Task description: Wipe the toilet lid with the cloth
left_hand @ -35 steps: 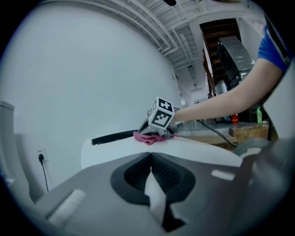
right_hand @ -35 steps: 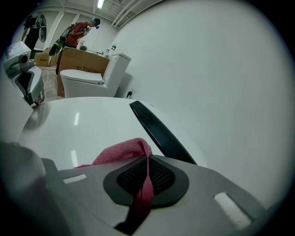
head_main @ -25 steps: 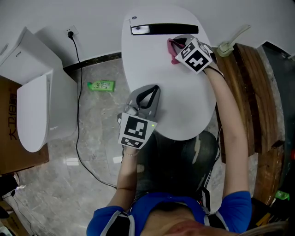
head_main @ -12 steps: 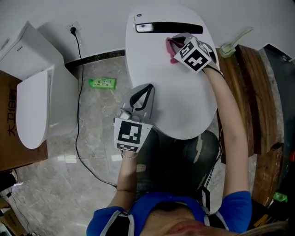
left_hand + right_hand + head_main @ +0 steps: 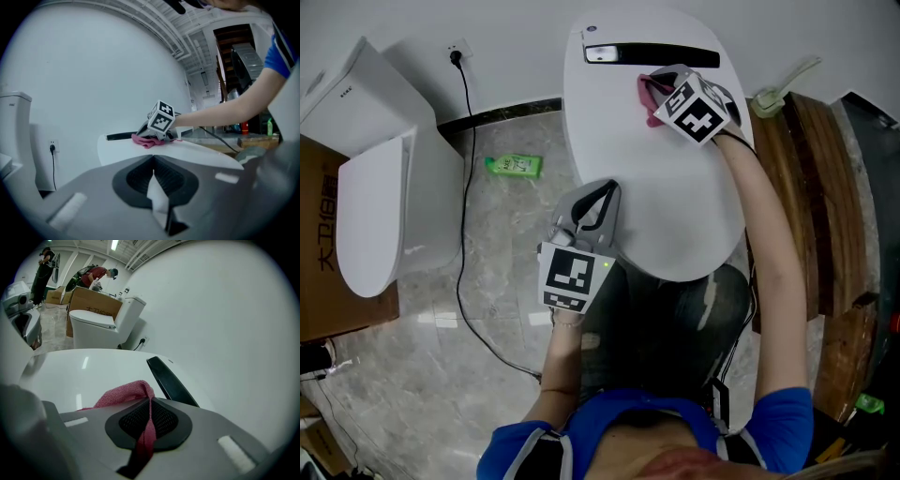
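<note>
1. The right claw [image 5: 661, 92] pinches the pink cloth [image 5: 123, 397], which lies on the toilet lid [image 5: 656, 197] just under its tips.
2. The left claw [image 5: 592, 204] is pressed together and empty.
3. Wiping seems under way; the next move probably calls for sweeping the cloth frontward.

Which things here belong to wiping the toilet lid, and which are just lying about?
Job in hand: pink cloth, toilet lid, right gripper clamped on the cloth.

Lying about: green bottle, black cable, second toilet, cardboard box. The left gripper is shut and holds nothing.
</note>
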Motion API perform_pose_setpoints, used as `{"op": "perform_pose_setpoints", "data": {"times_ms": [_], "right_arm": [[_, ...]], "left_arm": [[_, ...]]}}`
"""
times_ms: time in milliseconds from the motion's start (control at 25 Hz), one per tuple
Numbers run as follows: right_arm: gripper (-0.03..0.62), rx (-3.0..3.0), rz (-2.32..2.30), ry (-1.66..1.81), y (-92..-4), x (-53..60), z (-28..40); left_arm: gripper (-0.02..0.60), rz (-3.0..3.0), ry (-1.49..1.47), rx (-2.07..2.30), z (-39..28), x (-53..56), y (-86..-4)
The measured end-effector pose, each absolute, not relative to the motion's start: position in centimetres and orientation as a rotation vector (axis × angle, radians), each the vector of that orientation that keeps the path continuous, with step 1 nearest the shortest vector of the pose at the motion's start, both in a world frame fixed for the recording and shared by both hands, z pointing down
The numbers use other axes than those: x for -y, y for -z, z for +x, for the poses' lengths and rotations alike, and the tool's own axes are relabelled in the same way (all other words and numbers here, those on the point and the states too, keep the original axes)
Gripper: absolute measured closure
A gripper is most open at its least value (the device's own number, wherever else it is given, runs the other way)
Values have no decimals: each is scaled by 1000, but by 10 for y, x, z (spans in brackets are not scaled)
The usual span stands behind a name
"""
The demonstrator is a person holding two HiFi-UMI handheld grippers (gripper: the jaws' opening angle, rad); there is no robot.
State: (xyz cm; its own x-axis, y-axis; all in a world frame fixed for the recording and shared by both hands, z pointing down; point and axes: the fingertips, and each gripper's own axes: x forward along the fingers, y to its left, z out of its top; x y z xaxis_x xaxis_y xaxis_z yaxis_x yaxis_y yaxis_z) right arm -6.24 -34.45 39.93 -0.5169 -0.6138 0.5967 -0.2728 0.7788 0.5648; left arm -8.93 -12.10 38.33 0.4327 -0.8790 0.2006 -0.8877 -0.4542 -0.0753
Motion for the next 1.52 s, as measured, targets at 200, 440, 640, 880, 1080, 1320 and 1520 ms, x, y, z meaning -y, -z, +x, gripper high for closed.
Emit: {"op": "perform_pose_setpoints", "data": {"times_ms": [200,440,640,880,1080,1320,1520], "right_arm": [[600,2125,654,519,-399,342,-67],[600,2132,631,543,-398,338,-80],[600,2136,617,556,-398,334,-93],[600,2140,606,565,-398,330,-106],[600,2141,597,570,-398,327,-114],[600,2139,578,570,-398,325,-122],[600,2135,548,573,-398,321,-133]], "left_arm": [[580,2618,-361,1617,-89,116,-388],[580,2613,-377,1616,-92,111,-390],[578,2602,-386,1617,-97,106,-393],[580,2602,-393,1609,-103,103,-395],[580,2597,-393,1610,-107,100,-395],[580,2598,-392,1604,-109,98,-396],[580,2595,-398,1596,-109,96,-397]]}}
